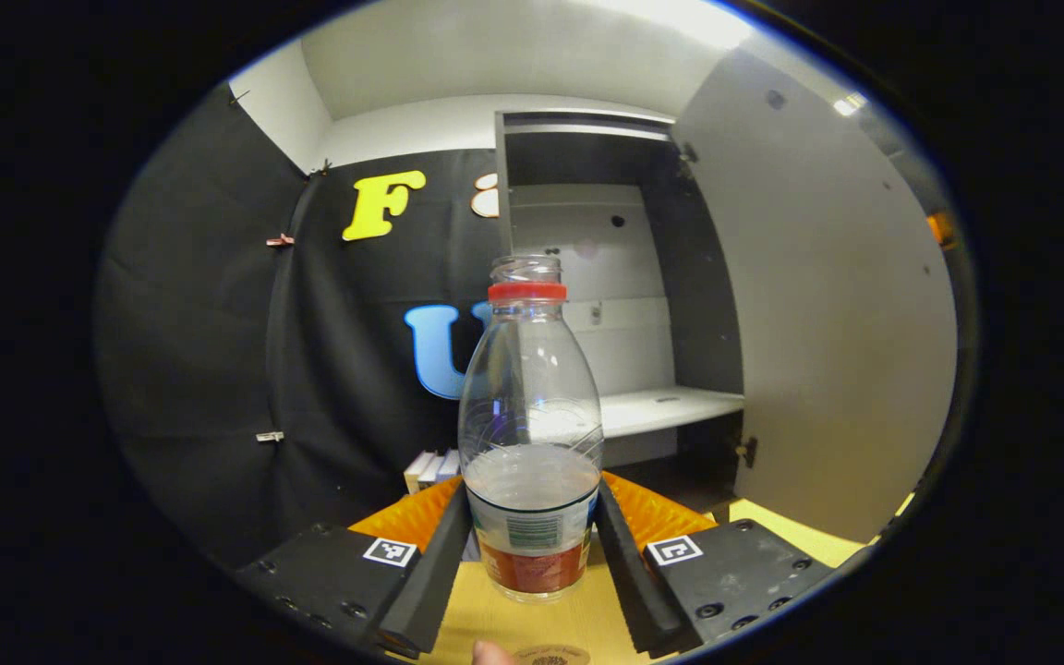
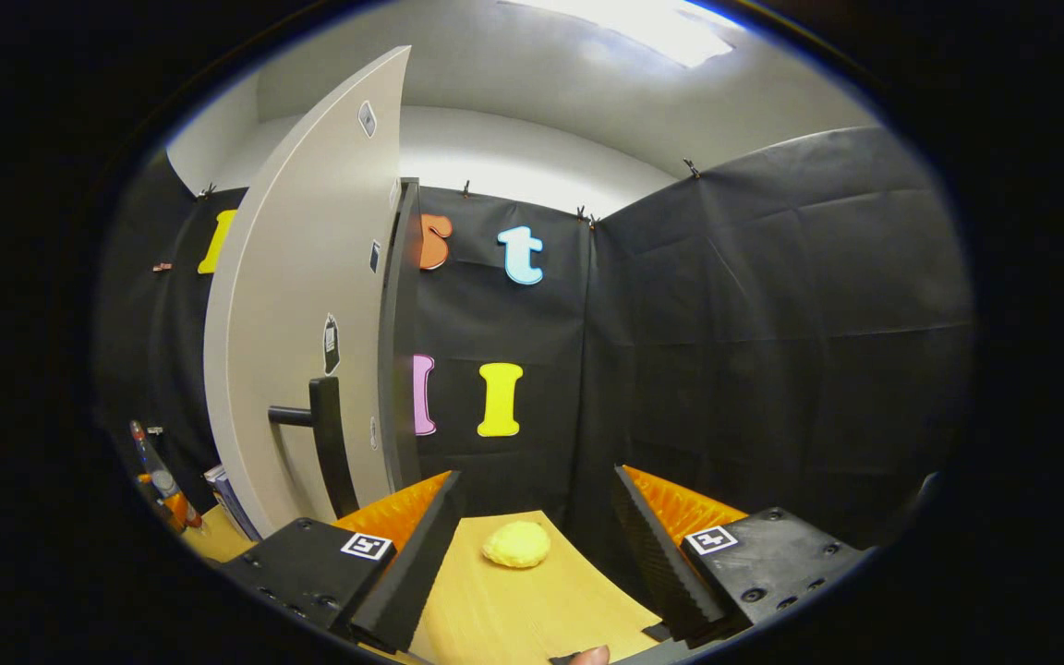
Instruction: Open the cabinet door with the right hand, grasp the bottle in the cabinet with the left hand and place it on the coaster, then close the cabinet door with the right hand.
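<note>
- In the left gripper view, the left gripper [image 1: 532, 545] is clenched on the bottle [image 1: 530, 434]; both black fingers press against its lower body at the label.
- The bottle is clear plastic, uncapped, with a red ring at the neck and some liquid in the bottom. It stands upright between the fingers, above the yellow table [image 1: 532, 619].
- A round coaster [image 1: 550, 656] peeks in at the bottom edge, just in front of the bottle's base.
- Behind it, the cabinet [image 1: 606, 277] stands with its door [image 1: 828, 305] swung wide to the right, and the white shelf [image 1: 666, 406] is bare.
- In the right gripper view, the right gripper [image 2: 537, 554] is released, fingers spread apart and gripping nothing.
- A yellow lump [image 2: 515, 544] lies on the table between them, farther off.
- The door's black handle [image 2: 324, 443] is near the left finger.
</note>
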Available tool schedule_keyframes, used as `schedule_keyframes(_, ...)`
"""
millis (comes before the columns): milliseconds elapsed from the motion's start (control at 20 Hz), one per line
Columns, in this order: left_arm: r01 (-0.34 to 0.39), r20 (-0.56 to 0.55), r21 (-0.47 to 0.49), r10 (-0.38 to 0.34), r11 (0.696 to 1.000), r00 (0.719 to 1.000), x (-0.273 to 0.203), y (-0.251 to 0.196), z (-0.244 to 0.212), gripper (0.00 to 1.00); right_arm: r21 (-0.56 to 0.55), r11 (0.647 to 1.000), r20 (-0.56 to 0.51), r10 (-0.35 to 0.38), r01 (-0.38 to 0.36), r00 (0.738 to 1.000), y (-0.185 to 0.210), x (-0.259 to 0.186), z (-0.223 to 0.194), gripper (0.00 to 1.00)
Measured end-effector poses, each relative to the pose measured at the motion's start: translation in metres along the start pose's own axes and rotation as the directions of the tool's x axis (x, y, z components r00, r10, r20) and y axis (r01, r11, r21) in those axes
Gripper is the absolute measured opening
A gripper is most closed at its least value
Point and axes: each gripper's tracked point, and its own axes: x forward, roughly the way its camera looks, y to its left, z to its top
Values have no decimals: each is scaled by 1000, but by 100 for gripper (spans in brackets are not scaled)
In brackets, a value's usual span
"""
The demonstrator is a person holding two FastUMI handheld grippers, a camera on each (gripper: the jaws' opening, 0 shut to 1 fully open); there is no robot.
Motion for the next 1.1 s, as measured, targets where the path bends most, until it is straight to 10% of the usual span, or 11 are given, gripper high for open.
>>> schedule_keyframes(1100,87,-144,-111,-102,990,984,-11,-5,-209,79,5,993,-78,-121,122,990,-21,-18,-9,99)
